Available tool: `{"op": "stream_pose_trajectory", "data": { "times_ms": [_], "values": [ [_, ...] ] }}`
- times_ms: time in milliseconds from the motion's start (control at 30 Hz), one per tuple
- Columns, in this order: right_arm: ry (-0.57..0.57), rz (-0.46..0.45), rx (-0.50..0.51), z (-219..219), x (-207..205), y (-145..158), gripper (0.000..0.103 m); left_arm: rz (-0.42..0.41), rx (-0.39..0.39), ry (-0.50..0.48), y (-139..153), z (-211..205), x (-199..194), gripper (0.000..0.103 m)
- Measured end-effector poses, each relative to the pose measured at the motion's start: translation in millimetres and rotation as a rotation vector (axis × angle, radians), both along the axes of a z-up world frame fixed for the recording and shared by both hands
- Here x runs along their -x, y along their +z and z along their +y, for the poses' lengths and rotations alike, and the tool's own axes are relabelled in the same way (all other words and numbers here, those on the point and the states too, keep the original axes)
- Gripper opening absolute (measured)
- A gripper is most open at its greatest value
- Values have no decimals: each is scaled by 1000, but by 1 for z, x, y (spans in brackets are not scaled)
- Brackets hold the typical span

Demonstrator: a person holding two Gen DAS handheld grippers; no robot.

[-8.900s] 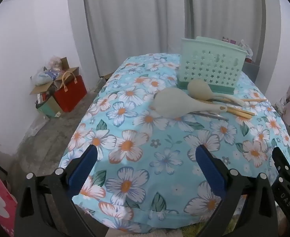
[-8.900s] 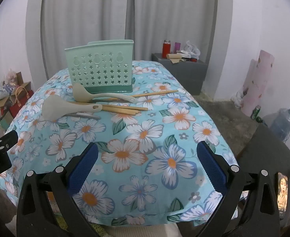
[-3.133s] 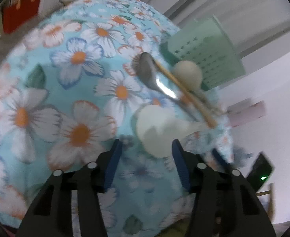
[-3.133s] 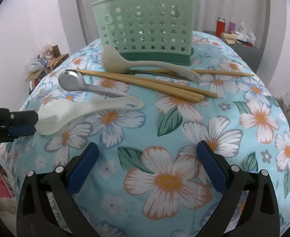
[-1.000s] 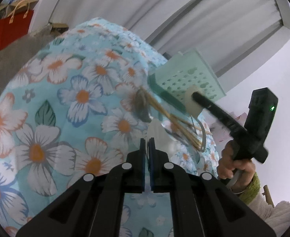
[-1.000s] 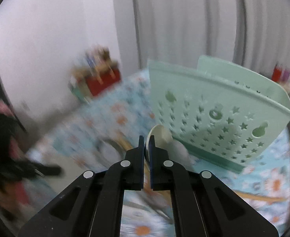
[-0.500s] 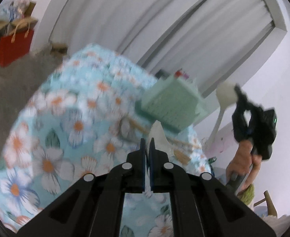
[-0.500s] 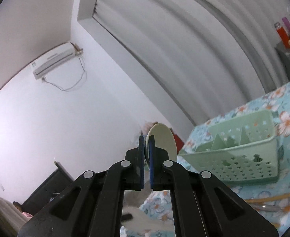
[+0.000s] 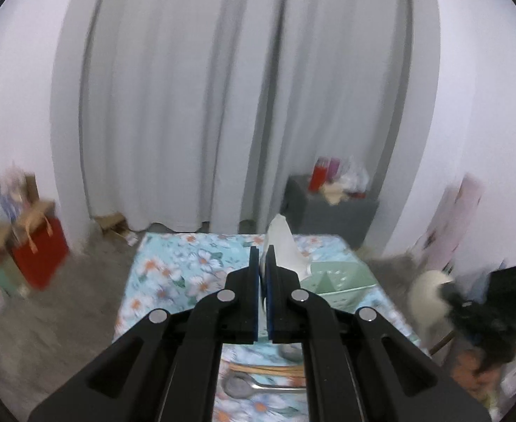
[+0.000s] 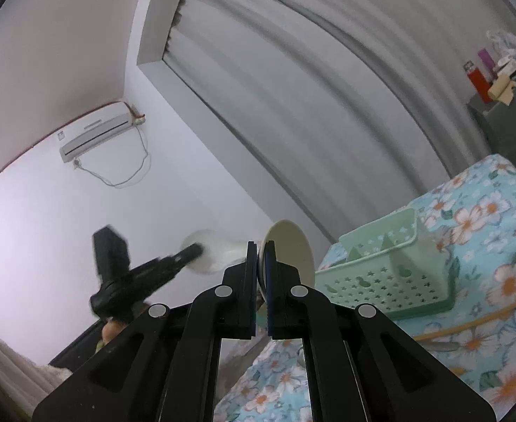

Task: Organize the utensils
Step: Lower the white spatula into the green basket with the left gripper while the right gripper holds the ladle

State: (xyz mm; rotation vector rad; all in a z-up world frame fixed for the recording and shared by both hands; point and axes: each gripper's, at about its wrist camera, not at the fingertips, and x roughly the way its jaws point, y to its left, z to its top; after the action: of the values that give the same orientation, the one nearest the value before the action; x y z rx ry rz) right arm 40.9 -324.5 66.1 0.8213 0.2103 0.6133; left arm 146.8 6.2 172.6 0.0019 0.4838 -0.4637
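Two claws are each pinched on a pale utensil, both held up above the desk (image 9: 173,270); the left claw (image 9: 264,267) has its blue pads pressed on a white rice paddle (image 9: 283,246), whose thin blade stands on edge and juts past the fingertips toward the curtain (image 9: 244,98); the right claw (image 10: 260,263) clamps a cream spoon (image 10: 289,249) near its round bowl, which shows just right of the pads; in the right wrist view the left claw (image 10: 191,253) also shows at the left as a dark, blurred shape with the rice paddle (image 10: 212,251) pale at its tip, a little way left of the spoon; the green basket (image 10: 391,274) sits on the floral cloth of the desk (image 10: 490,218), tilted in this view, its inner dividers visible and its star-punched wall facing the camera; from the left wrist view the basket (image 9: 339,277) lies below and just right of the paddle; nearer the camera, between the finger arms, a metal spoon (image 9: 244,385) lies on the cloth with wooden chopsticks (image 9: 265,369) just behind it; a chopstick (image 10: 476,320) also lies in front of the basket in the right view; at the right edge of the left view the right claw (image 9: 444,281) is a dark blur with a pale round shape at its tip
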Motion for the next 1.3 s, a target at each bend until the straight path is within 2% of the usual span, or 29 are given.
{"op": "stream_pose_trajectory", "data": {
  "times_ms": [133,233,400,467,700,800,933,1000,1133,1233,1300],
  "values": [
    [-21,3,10,-3,-1,1,3,26,-154,-5,-2,-29,-16,2],
    [-20,13,9,-3,-6,0,2,32,-241,1,-7,-41,-25,2],
    [-2,26,24,-8,-15,-1,3,86,-337,3,-15,-54,-47,2],
    [5,30,28,-7,-19,0,3,126,-345,-9,-22,-59,-57,3],
    [3,51,39,-16,-16,-7,3,253,-270,-47,-37,-76,-99,4],
    [-6,58,56,-16,-17,0,3,310,-156,-71,-44,-75,-116,7],
    [-21,56,77,-19,-14,5,3,301,1,-111,-42,-68,-116,12],
    [-24,54,87,-21,-17,9,3,277,87,-128,-38,-62,-113,20],
    [-28,42,101,-22,-22,18,3,236,165,-139,-33,-51,-107,25],
    [-34,15,104,-24,-26,30,3,226,204,-131,-35,-38,-100,32],
    [-33,-10,101,-26,-30,40,3,214,217,-114,-40,-27,-90,43]
  ]
}}
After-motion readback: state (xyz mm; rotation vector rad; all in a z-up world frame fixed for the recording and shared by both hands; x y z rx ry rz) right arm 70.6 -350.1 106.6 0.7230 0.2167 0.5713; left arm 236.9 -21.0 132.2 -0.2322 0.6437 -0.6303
